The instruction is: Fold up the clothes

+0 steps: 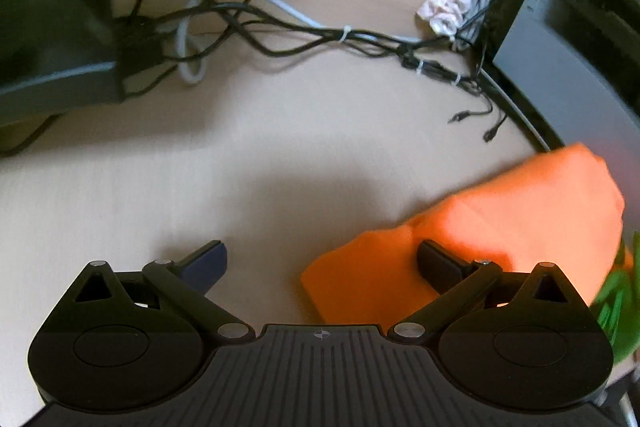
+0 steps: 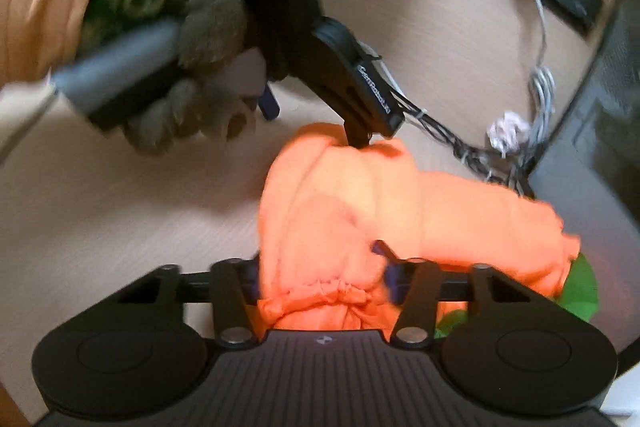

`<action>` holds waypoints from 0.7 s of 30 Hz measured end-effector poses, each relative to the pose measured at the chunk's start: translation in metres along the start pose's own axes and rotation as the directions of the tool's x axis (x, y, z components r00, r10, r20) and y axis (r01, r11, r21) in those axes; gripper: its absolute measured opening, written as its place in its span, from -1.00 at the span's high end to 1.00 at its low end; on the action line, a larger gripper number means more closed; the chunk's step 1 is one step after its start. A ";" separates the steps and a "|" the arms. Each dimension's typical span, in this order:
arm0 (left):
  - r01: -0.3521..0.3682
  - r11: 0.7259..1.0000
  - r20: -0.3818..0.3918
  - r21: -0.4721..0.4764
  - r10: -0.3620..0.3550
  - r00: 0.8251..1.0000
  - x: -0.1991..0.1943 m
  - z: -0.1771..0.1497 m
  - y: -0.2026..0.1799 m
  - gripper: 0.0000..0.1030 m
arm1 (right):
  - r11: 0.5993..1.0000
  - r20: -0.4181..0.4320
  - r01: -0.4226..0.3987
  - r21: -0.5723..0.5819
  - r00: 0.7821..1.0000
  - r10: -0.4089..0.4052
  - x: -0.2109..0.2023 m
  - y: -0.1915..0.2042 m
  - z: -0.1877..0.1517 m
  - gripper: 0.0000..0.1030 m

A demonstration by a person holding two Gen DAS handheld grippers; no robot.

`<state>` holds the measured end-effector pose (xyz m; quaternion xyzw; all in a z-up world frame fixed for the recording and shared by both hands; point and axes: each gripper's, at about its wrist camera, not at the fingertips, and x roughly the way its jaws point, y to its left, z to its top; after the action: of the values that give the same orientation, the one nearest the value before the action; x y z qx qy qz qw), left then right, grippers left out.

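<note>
The orange garment (image 2: 360,211), soft and bunched into a thick lump, is lying on the smooth pale table (image 1: 240,187) at lower right of the left view. Its gathered hem is pinched by the right gripper (image 2: 320,279). The left gripper (image 1: 320,263) is spread wide and holds nothing. A fold seems half done; next, the lump probably needs to be flattened.
</note>
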<state>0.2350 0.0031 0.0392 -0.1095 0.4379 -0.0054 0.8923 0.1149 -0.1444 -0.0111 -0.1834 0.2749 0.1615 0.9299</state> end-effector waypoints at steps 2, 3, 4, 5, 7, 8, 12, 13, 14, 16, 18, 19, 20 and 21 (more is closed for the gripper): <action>0.074 0.992 0.027 -0.099 -0.071 0.997 -0.014 0.004 0.016 -1.00 | 0.961 0.012 -0.110 0.253 0.994 0.111 -0.012 -0.034 0.007 0.32; 0.123 0.980 0.050 -0.155 -0.117 0.992 -0.024 0.006 0.026 -1.00 | 0.909 0.037 -0.166 0.383 0.986 0.165 -0.018 -0.054 0.009 0.33; 0.166 0.969 0.081 -0.184 -0.153 0.985 -0.035 0.005 0.033 -1.00 | 0.845 0.077 -0.212 0.490 0.977 0.201 -0.025 -0.073 0.005 0.33; 0.209 0.955 0.114 -0.212 -0.188 0.976 -0.046 0.005 0.040 -1.00 | 0.775 0.121 -0.250 0.580 0.968 0.221 -0.031 -0.093 -0.001 0.33; 0.302 0.928 0.168 -0.217 -0.269 0.948 -0.062 0.003 0.043 -1.00 | 0.623 0.190 -0.297 0.723 0.954 0.233 -0.037 -0.126 -0.022 0.33; 0.348 0.916 0.186 -0.198 -0.313 0.931 -0.066 0.001 0.041 -1.00 | 0.550 0.213 -0.308 0.776 0.949 0.231 -0.038 -0.140 -0.034 0.33; 0.351 0.933 0.105 -0.074 -0.343 0.933 -0.052 0.000 -0.001 -1.00 | 0.477 0.184 -0.255 0.841 0.964 0.191 -0.038 -0.157 -0.067 0.24; 0.338 0.940 0.081 -0.043 -0.334 0.939 -0.047 -0.001 -0.013 -1.00 | 0.515 0.173 -0.234 0.825 0.971 0.164 -0.042 -0.155 -0.068 0.24; 0.331 0.943 0.063 -0.025 -0.329 0.942 -0.041 0.000 -0.024 -1.00 | 0.583 0.156 -0.198 0.788 0.980 0.122 -0.047 -0.151 -0.065 0.22; 0.314 0.949 0.044 -0.020 -0.313 0.949 -0.027 -0.001 -0.041 -1.00 | 0.705 0.130 -0.117 0.700 0.991 0.036 -0.057 -0.142 -0.061 0.00; 0.275 0.961 0.029 -0.031 -0.274 0.961 -0.018 0.000 -0.051 -1.00 | 0.818 0.124 -0.075 0.571 0.992 0.004 -0.058 -0.130 -0.049 -0.41; 0.256 0.966 0.022 -0.036 -0.256 0.966 -0.014 0.000 -0.055 -1.00 | 0.867 0.124 -0.064 0.494 0.992 0.002 -0.056 -0.122 -0.042 -0.41; 0.249 0.968 0.021 -0.035 -0.248 0.968 -0.013 -0.002 -0.055 -1.00 | 0.898 0.124 -0.058 0.436 0.992 0.004 -0.054 -0.116 -0.036 -0.41; 0.242 0.970 0.021 -0.034 -0.241 0.970 -0.013 -0.003 -0.056 -1.00 | 0.902 0.123 -0.073 0.426 0.992 0.022 -0.048 -0.112 -0.033 -0.41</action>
<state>0.2295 -0.0504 0.0584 -0.1781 0.4140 -0.1051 0.8865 0.1070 -0.2668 0.0188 0.0422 0.2538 0.1297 0.9576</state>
